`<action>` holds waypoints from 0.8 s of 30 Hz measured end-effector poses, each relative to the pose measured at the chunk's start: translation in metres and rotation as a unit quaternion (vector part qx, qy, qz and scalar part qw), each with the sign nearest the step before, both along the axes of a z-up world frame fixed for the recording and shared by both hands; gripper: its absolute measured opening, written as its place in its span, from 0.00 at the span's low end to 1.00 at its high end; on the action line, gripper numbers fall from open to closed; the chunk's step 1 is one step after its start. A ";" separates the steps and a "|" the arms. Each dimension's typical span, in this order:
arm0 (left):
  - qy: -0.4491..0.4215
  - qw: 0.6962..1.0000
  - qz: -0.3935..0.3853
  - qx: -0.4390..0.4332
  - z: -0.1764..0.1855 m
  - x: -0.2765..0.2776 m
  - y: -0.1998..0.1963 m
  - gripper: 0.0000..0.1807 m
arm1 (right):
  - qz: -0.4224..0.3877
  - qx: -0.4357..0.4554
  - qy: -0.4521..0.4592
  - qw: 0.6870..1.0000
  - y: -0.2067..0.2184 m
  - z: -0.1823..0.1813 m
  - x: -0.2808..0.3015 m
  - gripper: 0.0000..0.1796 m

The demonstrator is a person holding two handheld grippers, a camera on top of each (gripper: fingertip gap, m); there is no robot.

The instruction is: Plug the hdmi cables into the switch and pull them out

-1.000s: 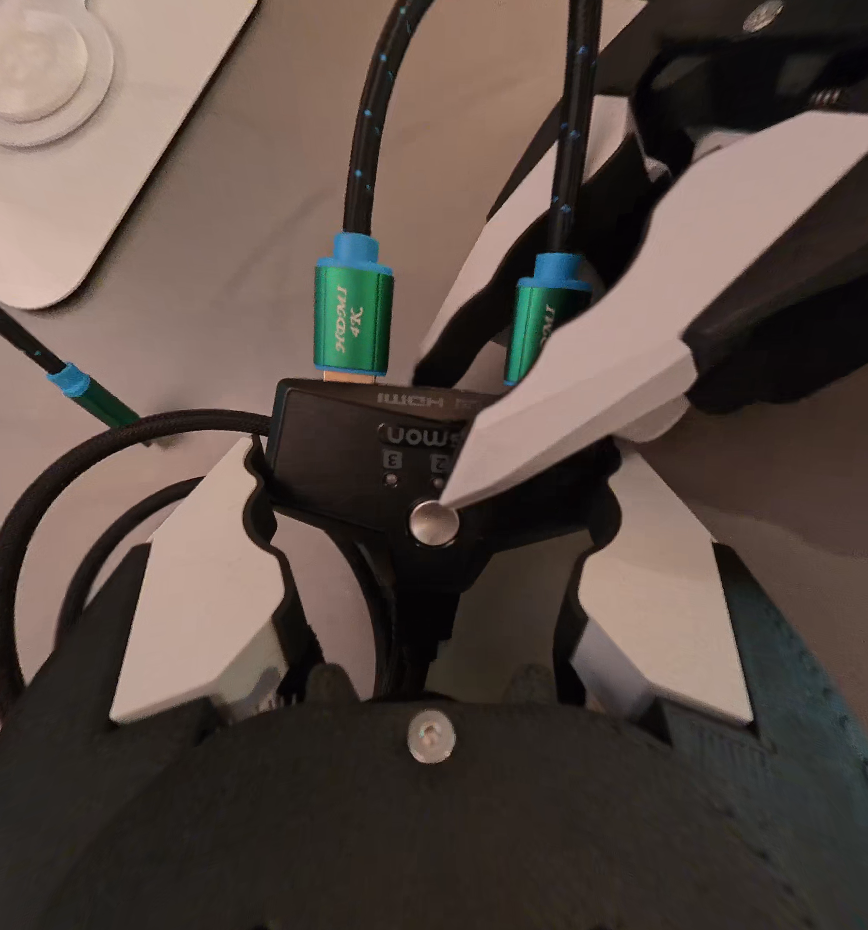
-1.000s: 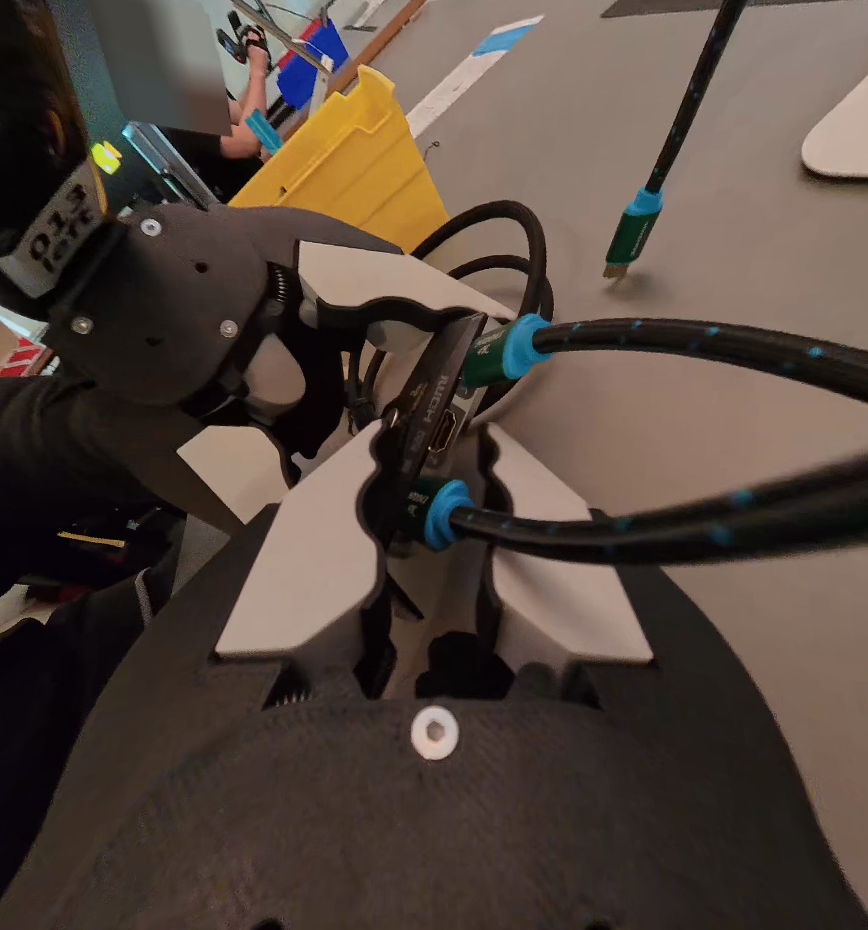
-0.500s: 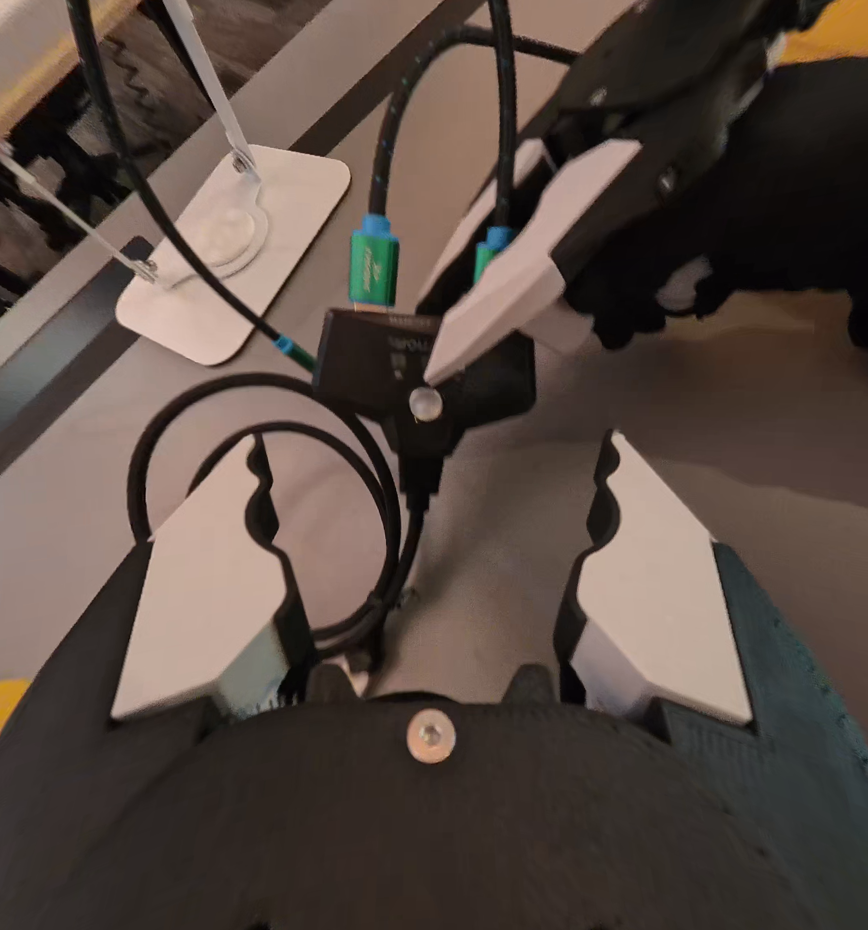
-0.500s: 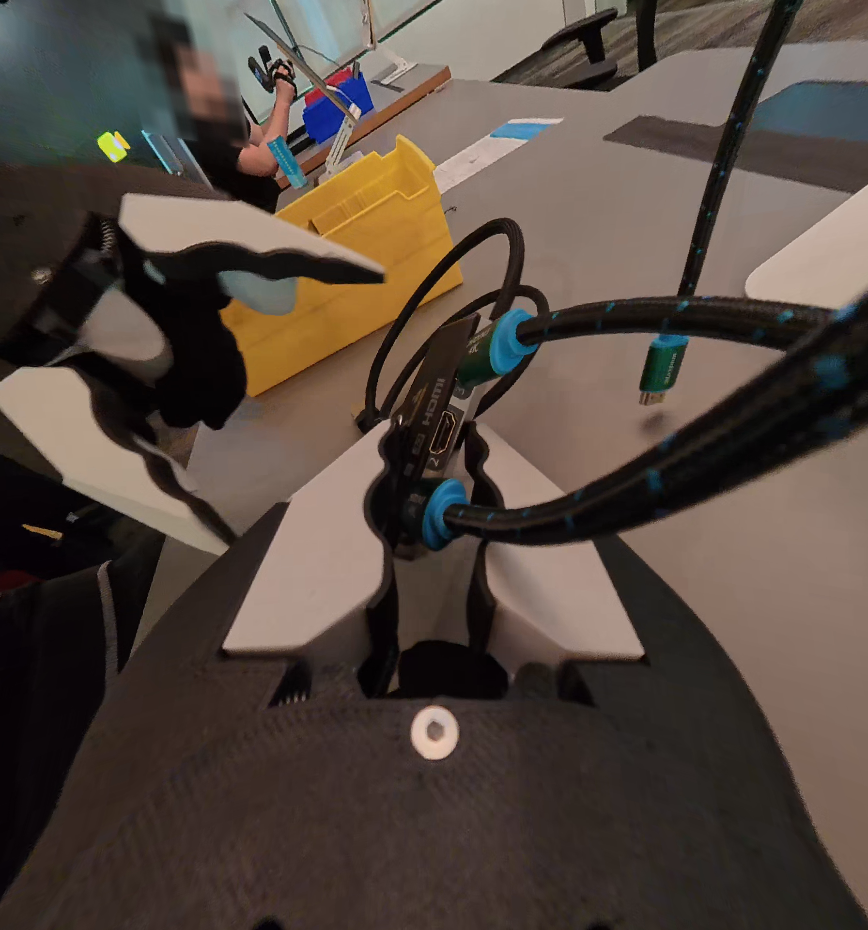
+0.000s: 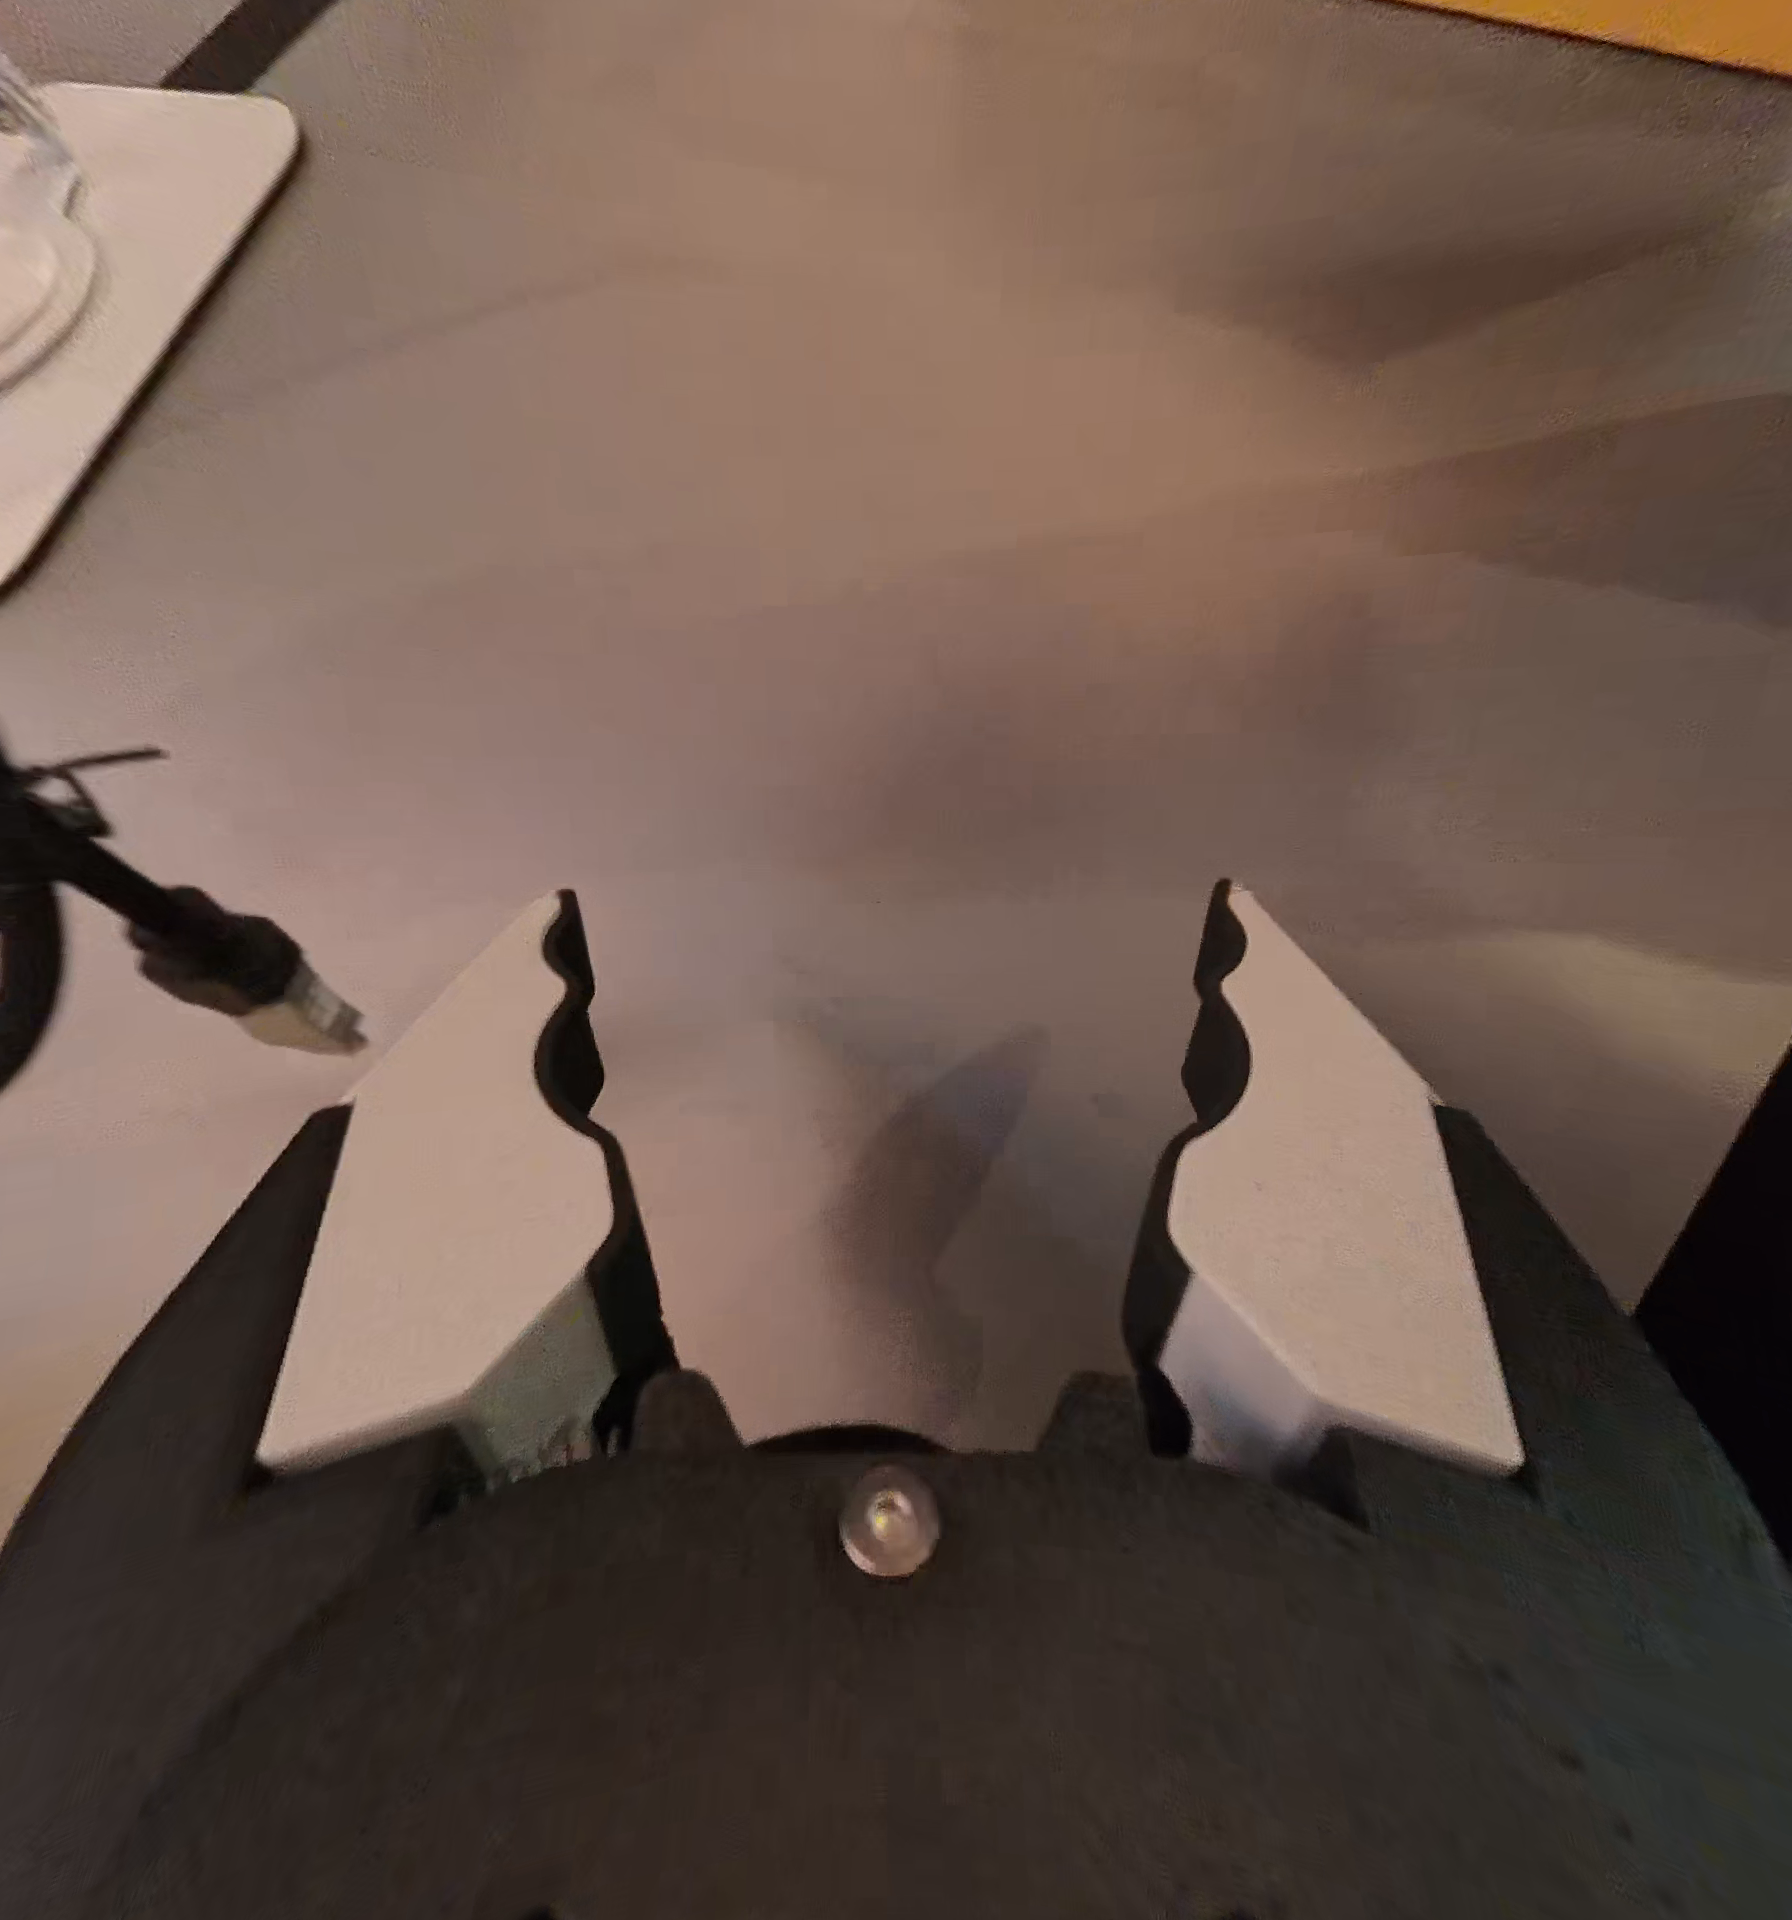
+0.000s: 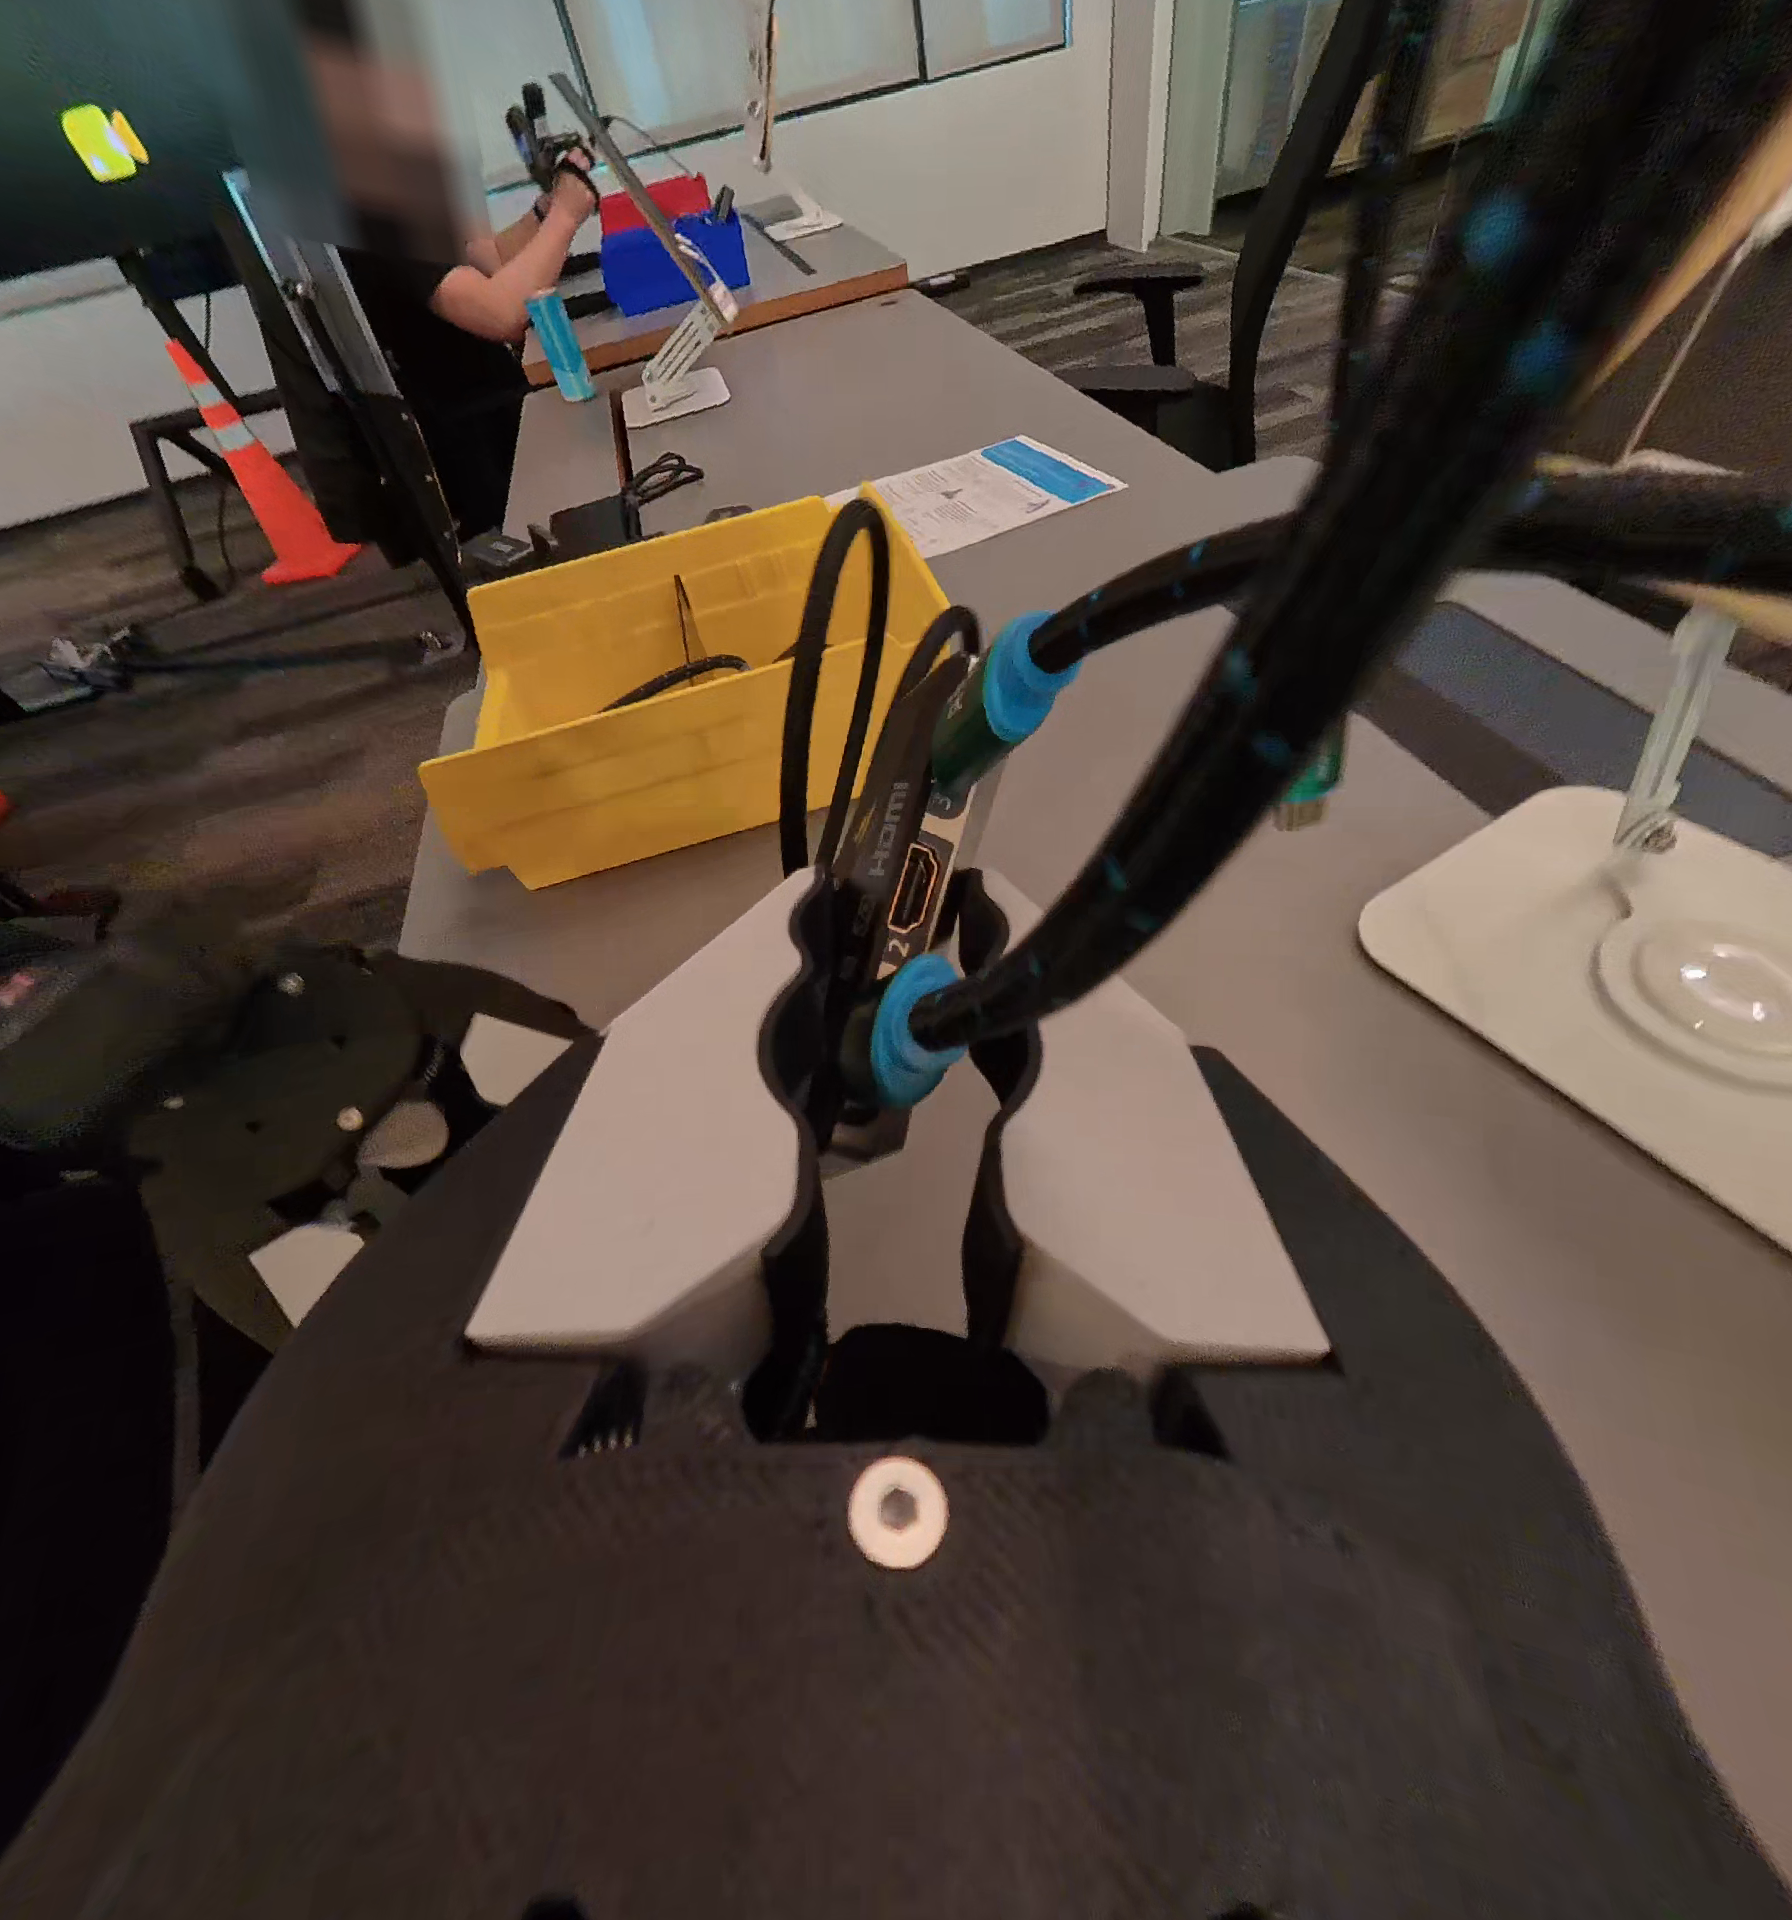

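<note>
In the right wrist view my right gripper [image 6: 892,894] is shut on the black HDMI switch [image 6: 876,831] and holds it on edge above the grey table [image 6: 1287,1091]. Two braided cables with green and blue plugs sit in its outer ports, one near [image 6: 907,1029] and one far [image 6: 1011,681]. The middle port [image 6: 915,881] is empty. A third green plug [image 6: 1307,790] hangs loose behind the cables. My left gripper [image 5: 892,899] is open and empty over bare table. It also shows in the right wrist view [image 6: 300,1081], low on the left. The switch's own black lead ends in a silver plug [image 5: 300,1013].
A yellow bin [image 6: 684,686] with a cable in it stands at the table's far left. A white stand base [image 6: 1650,987] lies at the right and also shows in the left wrist view [image 5: 144,291]. A paper sheet [image 6: 985,494] lies beyond the bin. A person works at another table behind.
My left gripper let go of the switch, opened wide and drew back until the switch left its view. My right gripper lifted the switch with both plugged cables off the table.
</note>
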State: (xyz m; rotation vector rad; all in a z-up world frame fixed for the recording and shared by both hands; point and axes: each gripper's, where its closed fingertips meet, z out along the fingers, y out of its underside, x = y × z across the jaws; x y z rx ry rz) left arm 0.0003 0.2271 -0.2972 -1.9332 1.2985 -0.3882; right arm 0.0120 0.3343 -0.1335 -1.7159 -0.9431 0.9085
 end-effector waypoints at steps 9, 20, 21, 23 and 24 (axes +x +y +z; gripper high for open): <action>0.012 0.999 -0.035 -0.015 -0.023 0.007 -0.019 0.63 | 0.000 0.037 -0.071 0.997 -0.011 0.073 0.032 0.10; 0.019 0.999 -0.037 -0.011 -0.029 0.010 -0.022 0.62 | -0.051 0.055 -0.104 0.992 -0.024 0.132 0.132 0.11; 0.018 0.999 -0.035 -0.008 -0.029 0.010 -0.021 0.62 | -0.059 0.058 -0.105 0.991 -0.026 0.138 0.145 0.10; 0.016 0.999 -0.033 -0.006 -0.029 0.010 -0.020 0.62 | -0.076 0.064 -0.113 0.989 -0.028 0.150 0.173 0.10; 0.016 0.999 -0.032 -0.006 -0.029 0.010 -0.020 0.62 | -0.085 0.067 -0.119 0.987 -0.029 0.154 0.187 0.10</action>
